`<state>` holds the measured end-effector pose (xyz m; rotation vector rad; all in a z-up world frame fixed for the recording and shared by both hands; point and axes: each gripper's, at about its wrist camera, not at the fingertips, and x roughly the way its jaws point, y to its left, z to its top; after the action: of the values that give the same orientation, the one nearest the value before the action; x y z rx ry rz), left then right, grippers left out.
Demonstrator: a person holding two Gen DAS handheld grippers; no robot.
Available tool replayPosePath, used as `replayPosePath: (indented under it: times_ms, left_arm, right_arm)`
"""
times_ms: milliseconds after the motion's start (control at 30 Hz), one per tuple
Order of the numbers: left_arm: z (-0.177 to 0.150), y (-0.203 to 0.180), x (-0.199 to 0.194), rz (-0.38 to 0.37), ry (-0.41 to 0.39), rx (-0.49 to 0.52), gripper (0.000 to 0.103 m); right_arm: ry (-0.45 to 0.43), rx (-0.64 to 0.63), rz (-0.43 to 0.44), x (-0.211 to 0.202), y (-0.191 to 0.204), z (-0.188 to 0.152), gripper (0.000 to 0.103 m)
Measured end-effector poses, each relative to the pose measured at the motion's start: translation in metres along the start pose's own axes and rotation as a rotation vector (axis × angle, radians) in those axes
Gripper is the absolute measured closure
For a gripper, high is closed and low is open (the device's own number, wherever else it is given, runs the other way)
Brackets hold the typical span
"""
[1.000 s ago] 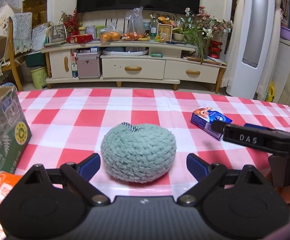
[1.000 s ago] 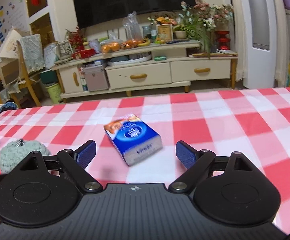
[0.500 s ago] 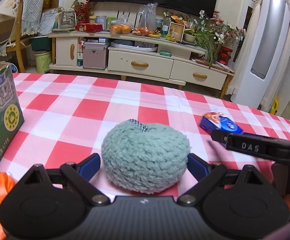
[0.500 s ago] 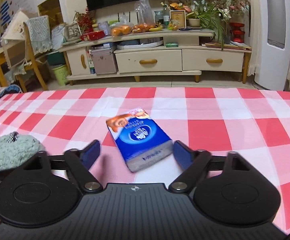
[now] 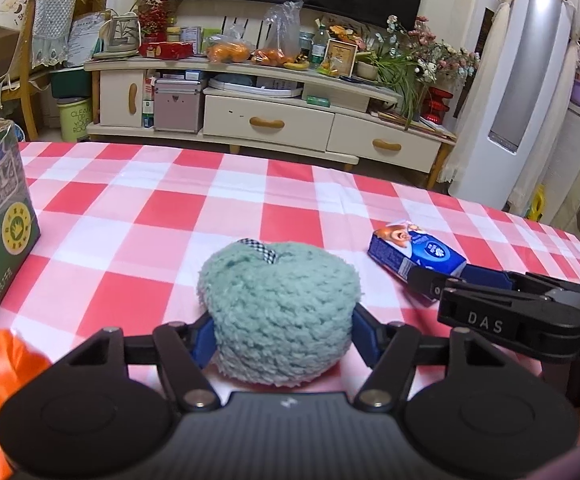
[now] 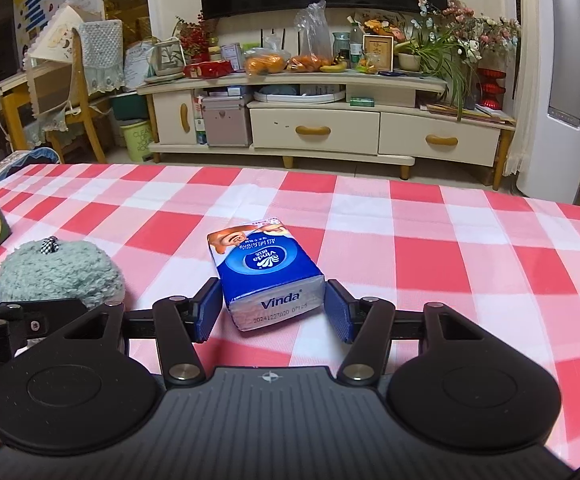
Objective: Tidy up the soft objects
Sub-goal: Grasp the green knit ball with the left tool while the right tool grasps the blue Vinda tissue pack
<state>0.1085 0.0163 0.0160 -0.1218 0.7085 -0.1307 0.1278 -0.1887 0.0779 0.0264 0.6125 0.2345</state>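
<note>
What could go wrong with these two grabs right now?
The left gripper is closing on the plush; its fingers press only the near lower part, so the soft ball may squash and squirt forward. The right gripper is closing around the tissue pack, which lies slightly skewed with only its near end between the fingers; it could twist or slip out. The grippers sit close together, so lifting might knock them.

left hand-held gripper closing, pads squeezing green plush
</note>
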Motion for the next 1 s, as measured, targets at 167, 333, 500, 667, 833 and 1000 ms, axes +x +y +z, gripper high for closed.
replayPosePath:
  times_ms: [167, 333, 500, 667, 833, 1000]
  left_arm:
    - [-0.009, -0.003, -0.010, -0.022, 0.013, -0.006, 0.038]
    - [-0.020, -0.005, -0.023, -0.044, 0.029, 0.007, 0.038]
    - [-0.030, -0.004, -0.037, -0.053, 0.047, 0.011, 0.038]
    - [-0.040, -0.001, -0.050, -0.061, 0.059, 0.011, 0.038]
    - [-0.052, -0.005, -0.064, -0.077, 0.062, 0.028, 0.038]
    - [-0.065, -0.005, -0.079, -0.092, 0.074, 0.039, 0.038]
  right_arm:
    - [-0.002, 0.008, -0.006, -0.016, 0.003, -0.012, 0.033]
    - [-0.012, -0.011, -0.025, -0.037, 0.010, -0.027, 0.033]
    - [-0.007, 0.006, -0.037, -0.058, 0.012, -0.043, 0.034]
    - [0.012, 0.014, -0.042, -0.077, 0.018, -0.058, 0.034]
    - [0.030, 0.007, -0.044, -0.099, 0.025, -0.073, 0.034]
    - [0.049, 0.027, -0.051, -0.123, 0.028, -0.089, 0.034]
